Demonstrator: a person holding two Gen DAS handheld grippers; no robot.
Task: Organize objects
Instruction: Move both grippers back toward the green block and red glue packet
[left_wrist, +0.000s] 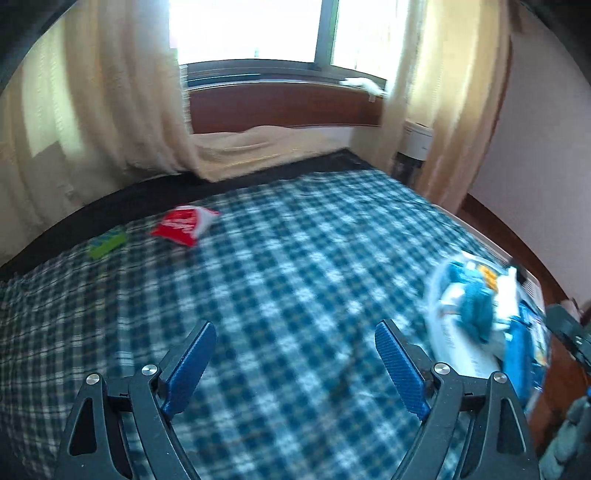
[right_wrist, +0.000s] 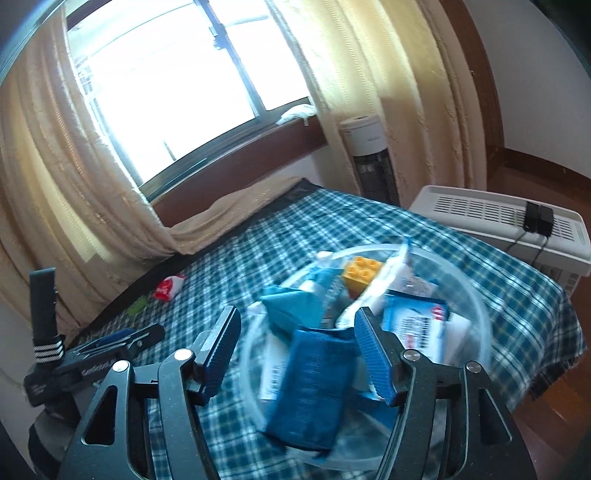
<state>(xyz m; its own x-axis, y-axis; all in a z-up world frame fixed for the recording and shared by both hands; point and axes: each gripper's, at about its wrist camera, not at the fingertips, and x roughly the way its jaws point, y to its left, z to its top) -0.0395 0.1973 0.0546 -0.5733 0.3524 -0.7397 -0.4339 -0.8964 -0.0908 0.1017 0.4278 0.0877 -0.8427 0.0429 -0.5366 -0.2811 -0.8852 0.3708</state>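
Hovering over the checked bed (left_wrist: 280, 236), the left tool (left_wrist: 295, 363) has its jaws apart and empty; the right tool (right_wrist: 297, 350), also apart, holds nothing above the full clear bowl (right_wrist: 476, 295). Far off lie a red packet (left_wrist: 184, 224) and green item (left_wrist: 107, 242); a hasty, blurred reach could miss or crush the packet.

Plaid bed (left_wrist: 295, 258): clear tub (right_wrist: 476, 295), red packet (left_wrist: 184, 224).

One clear bowl (right_wrist: 476, 295) at 5 o'clock holds several packets and one yellow brick (right_wrist: 360, 271); one red packet (left_wrist: 184, 224) and one green item (left_wrist: 107, 242) lie at 10 o'clock.
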